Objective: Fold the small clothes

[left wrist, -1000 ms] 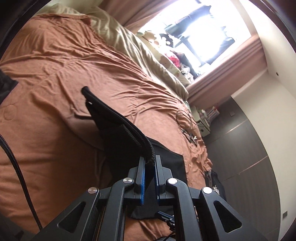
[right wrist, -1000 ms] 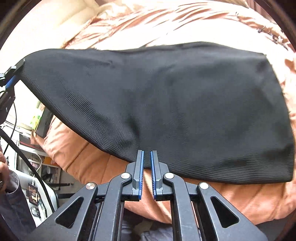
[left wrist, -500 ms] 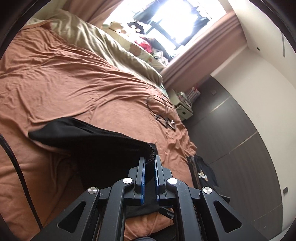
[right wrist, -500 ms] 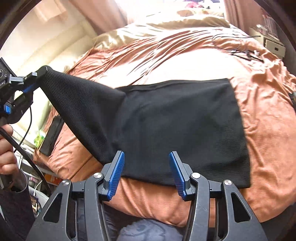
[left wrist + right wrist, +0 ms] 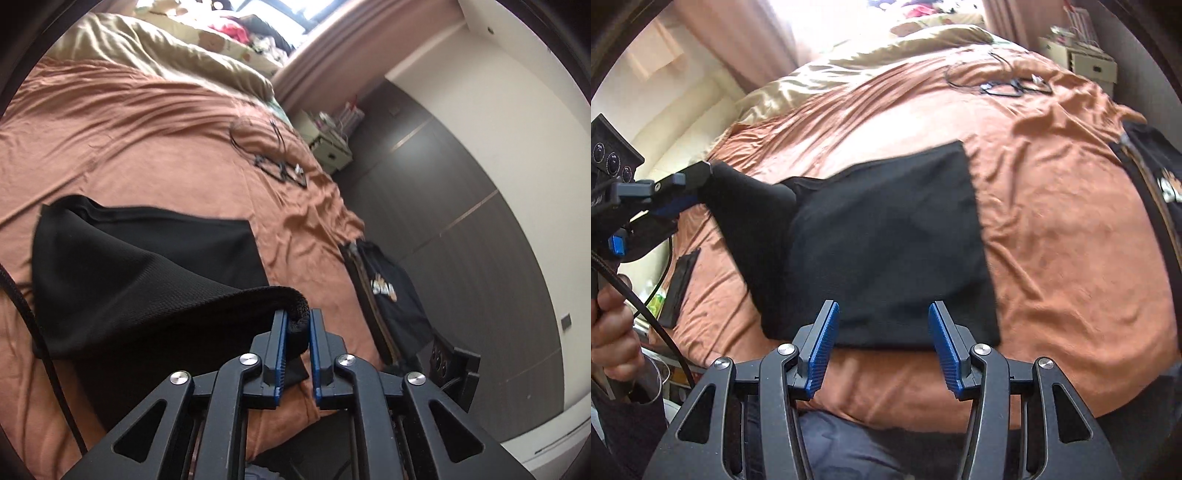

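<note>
Black cloth lies on the orange-brown bed cover at mid-frame in the right wrist view, its right part flat and its left corner lifted toward the left edge of the frame. That corner sits bunched between the blue pads of the left gripper, whose jaws have just been opening a little; whether the pads still press the fabric I cannot tell. In the left wrist view the cloth spreads from lower centre toward the left. The right gripper hangs at lower centre of its own view, jaws apart and empty above the cloth's near edge. A hand grips the left tool's handle at lower left. Thin cables lie on the cover further up.
</note>
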`<control>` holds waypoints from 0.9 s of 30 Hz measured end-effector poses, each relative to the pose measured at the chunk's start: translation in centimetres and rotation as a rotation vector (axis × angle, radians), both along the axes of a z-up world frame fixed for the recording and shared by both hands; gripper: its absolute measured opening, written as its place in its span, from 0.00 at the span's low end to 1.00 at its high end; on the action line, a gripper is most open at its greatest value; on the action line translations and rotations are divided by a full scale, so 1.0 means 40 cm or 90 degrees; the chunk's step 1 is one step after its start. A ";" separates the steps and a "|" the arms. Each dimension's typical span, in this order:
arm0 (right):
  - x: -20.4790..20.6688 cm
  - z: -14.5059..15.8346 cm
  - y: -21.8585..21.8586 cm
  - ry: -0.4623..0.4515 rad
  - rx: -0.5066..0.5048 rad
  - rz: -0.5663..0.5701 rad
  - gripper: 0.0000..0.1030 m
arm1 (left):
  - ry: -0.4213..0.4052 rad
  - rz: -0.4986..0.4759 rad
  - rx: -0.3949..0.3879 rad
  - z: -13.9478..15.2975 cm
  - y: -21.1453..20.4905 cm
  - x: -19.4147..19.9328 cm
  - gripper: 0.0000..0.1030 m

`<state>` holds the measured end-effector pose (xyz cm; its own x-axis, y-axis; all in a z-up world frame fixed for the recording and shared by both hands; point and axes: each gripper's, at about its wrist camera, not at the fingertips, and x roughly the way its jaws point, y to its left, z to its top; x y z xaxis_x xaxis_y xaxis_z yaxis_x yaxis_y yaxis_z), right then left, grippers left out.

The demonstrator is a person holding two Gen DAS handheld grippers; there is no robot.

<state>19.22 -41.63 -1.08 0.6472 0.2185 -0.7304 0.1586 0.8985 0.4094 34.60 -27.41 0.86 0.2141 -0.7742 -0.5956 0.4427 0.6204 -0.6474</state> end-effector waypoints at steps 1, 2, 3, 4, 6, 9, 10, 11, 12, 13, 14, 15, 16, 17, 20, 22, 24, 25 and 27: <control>-0.003 -0.008 -0.005 0.008 0.003 -0.003 0.47 | 0.006 -0.020 0.006 -0.013 -0.020 -0.002 0.21; 0.005 -0.010 -0.009 0.015 0.005 -0.005 0.47 | 0.011 -0.042 0.010 -0.027 -0.037 -0.006 0.35; 0.006 -0.015 -0.016 0.022 0.005 -0.007 0.47 | 0.012 -0.055 0.014 -0.037 -0.046 -0.012 0.50; 0.013 -0.024 -0.024 0.030 0.003 -0.008 0.47 | 0.008 -0.058 0.020 -0.041 -0.048 -0.014 0.55; 0.027 -0.035 -0.026 0.042 -0.002 -0.006 0.47 | -0.005 -0.056 0.041 -0.051 -0.035 -0.018 0.57; 0.070 -0.043 -0.016 0.052 -0.012 0.016 0.47 | -0.004 -0.042 0.063 -0.069 0.008 -0.009 0.57; 0.086 -0.045 -0.008 0.054 -0.020 0.025 0.47 | -0.005 -0.032 0.074 -0.076 0.021 -0.005 0.57; 0.107 -0.044 0.006 0.057 -0.036 0.036 0.47 | -0.005 -0.022 0.084 -0.082 0.041 -0.001 0.57; 0.126 -0.048 0.016 0.060 -0.050 0.047 0.47 | -0.004 -0.009 0.097 -0.092 0.068 0.003 0.57; 0.149 -0.055 0.022 0.063 -0.063 0.056 0.47 | -0.002 0.000 0.106 -0.103 0.083 0.006 0.57; 0.174 -0.058 0.037 0.066 -0.081 0.072 0.47 | 0.001 0.011 0.116 -0.114 0.108 0.009 0.57; 0.192 -0.061 0.051 0.070 -0.095 0.087 0.47 | 0.007 0.024 0.129 -0.128 0.139 0.013 0.57; 0.215 -0.068 0.063 0.075 -0.114 0.100 0.47 | 0.012 0.032 0.140 -0.144 0.154 0.017 0.57; 0.238 -0.077 0.075 0.083 -0.140 0.109 0.47 | 0.018 0.039 0.148 -0.156 0.173 0.020 0.57; 0.293 -0.093 0.104 0.096 -0.190 0.137 0.47 | 0.042 0.053 0.173 -0.200 0.239 0.021 0.57; 0.321 -0.096 0.117 0.097 -0.215 0.147 0.47 | 0.054 0.065 0.192 -0.229 0.276 0.021 0.57; 0.350 -0.099 0.123 0.098 -0.233 0.154 0.47 | 0.064 0.074 0.202 -0.257 0.299 0.023 0.57; 0.361 -0.103 0.125 0.101 -0.239 0.159 0.47 | 0.072 0.078 0.205 -0.273 0.312 0.023 0.57; 0.387 -0.112 0.133 0.111 -0.270 0.174 0.43 | 0.088 0.085 0.214 -0.306 0.330 0.026 0.57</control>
